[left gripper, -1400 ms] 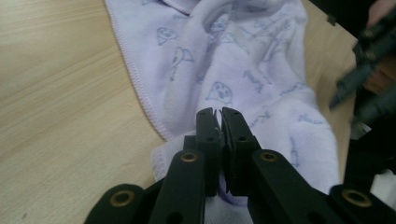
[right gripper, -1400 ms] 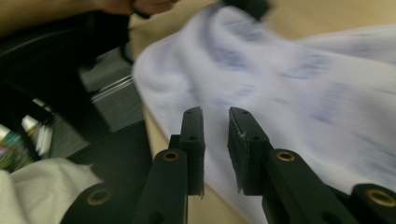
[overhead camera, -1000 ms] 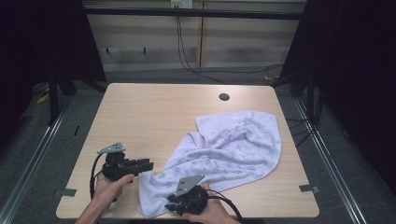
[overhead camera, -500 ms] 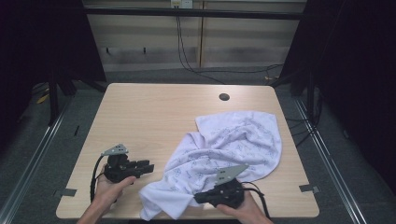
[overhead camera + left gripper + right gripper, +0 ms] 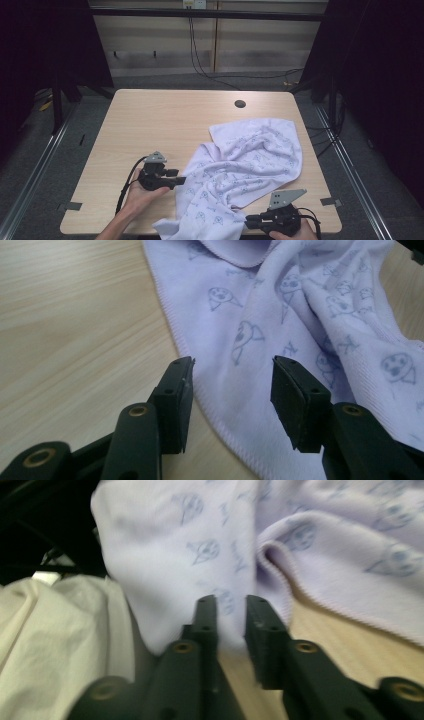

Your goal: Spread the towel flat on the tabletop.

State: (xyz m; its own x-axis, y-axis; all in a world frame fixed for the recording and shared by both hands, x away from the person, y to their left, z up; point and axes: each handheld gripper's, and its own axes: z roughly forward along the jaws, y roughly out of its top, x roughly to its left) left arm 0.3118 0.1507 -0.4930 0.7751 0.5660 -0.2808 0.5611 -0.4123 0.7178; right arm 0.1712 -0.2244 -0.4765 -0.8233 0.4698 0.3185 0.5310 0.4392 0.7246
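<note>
Crumpled towel [image 5: 250, 170] spread over the table's [image 5: 165, 120] near right half

One corner is draped past the near edge, its end cut off. The left tool [image 5: 232, 382] is released, its just-widened jaws astride the hem; the right tool [image 5: 231, 605], blurred, has been loosened, cloth between.

In the high view, even light from above falls on the pale tabletop [image 5: 165, 125], which reads bright without glare, while the surroundings to left and right sink into near black. Shadows under the towel [image 5: 250, 165] are faint and soft. That picture is sharp but somewhat grainy. The left gripper view is well lit and crisp on the wood grain and the printed cloth; the black jaws at the bottom show little detail. The right gripper view is smeared by motion blur, soft throughout, with a dark upper-left corner.
</note>
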